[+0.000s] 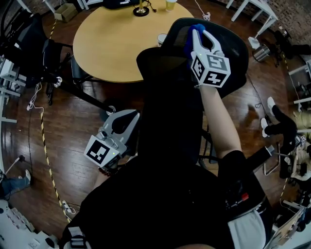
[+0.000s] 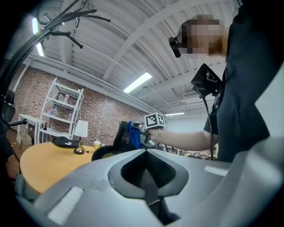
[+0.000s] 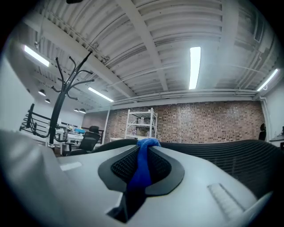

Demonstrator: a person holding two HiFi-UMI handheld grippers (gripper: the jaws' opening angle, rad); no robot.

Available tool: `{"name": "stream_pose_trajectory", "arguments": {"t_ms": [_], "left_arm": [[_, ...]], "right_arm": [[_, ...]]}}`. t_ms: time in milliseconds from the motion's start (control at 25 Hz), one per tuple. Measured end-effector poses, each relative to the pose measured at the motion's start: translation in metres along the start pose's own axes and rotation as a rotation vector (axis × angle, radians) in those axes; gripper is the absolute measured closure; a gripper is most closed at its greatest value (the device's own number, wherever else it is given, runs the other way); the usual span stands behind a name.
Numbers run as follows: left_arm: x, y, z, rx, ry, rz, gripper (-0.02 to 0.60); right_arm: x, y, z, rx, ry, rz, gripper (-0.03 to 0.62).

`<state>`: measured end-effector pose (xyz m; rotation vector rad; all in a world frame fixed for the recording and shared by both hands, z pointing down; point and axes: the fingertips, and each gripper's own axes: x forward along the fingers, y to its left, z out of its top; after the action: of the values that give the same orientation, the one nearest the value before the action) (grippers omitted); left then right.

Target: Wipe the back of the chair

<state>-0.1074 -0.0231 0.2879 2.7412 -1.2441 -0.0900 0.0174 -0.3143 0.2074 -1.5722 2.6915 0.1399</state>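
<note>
Chair back (image 1: 237, 54), by the round table (image 1: 112, 48): my right gripper (image 1: 197, 30) clamps a blue cloth (image 1: 188, 44) against its top edge, my left gripper (image 1: 125, 119) is closed and empty, and I should press flat in overlapping strokes.

Round wooden table (image 1: 112, 48) on a dark plank floor (image 1: 73, 126).
On the table stand a small lamp (image 1: 141, 8), a yellow cup (image 1: 171, 5) and another cup (image 1: 162, 39) near the edge beside the black chair (image 1: 238, 53). A black bag (image 2: 64, 142) lies by the lamp. A yellow-and-black striped line (image 1: 43, 143) and a white cable (image 1: 33, 99) trail over the floor.
</note>
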Motion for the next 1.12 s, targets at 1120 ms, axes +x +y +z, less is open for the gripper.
{"name": "stream_pose_trajectory", "arguments": {"t_ms": [1120], "left_arm": [[-0.020, -0.018, -0.002, -0.003, 0.004, -0.094, 0.578]], "right_arm": [[-0.079, 0.055, 0.071, 0.114, -0.207, 0.239, 0.559]]}}
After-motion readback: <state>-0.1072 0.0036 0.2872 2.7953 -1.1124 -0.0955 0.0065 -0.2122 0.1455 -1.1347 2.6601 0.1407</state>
